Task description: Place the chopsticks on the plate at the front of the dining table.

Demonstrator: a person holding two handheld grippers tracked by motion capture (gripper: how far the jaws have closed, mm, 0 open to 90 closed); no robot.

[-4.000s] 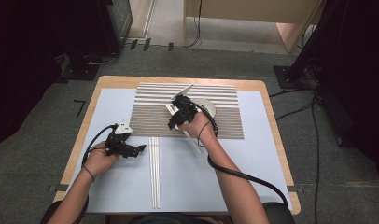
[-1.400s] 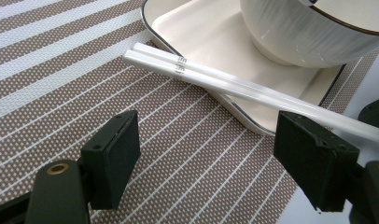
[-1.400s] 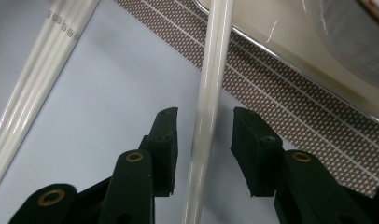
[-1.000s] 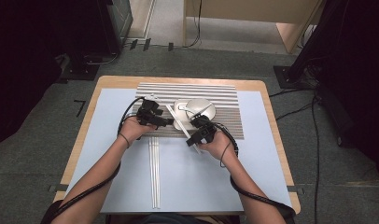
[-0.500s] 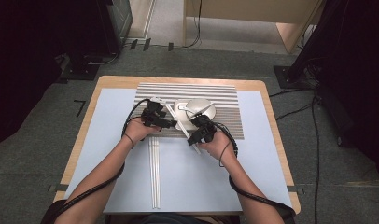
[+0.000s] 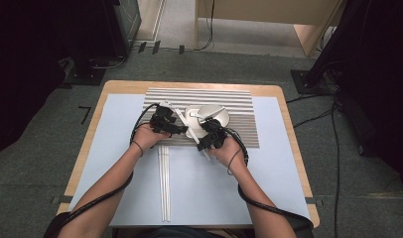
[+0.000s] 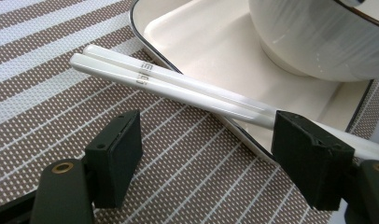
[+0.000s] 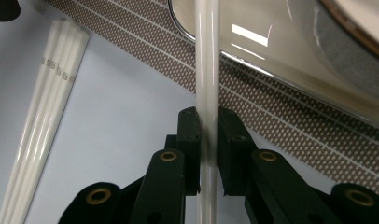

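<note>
White chopsticks (image 8: 207, 93) gripped by right gripper (image 8: 207, 140), lying across near-left rim of plate (image 7: 187, 28).
Jaws of right gripper have just been closing and are clamped narrow on the chopstick shafts, above blue table cover (image 6: 209, 188) just near the striped placemat (image 6: 239, 99). Left gripper (image 7: 206, 158) is held with jaws wide apart, nothing pinched, over the mat at the chopsticks' far-left ends. Bowl (image 7: 318, 37) is seated on the plate. Spare chopsticks (image 6: 164, 183) are laid on the cover, near-left.

white chopsticks (image 7: 178, 86), brown-and-white striped placemat (image 7: 47, 98), black-rimmed plate (image 7: 215, 42)
</note>
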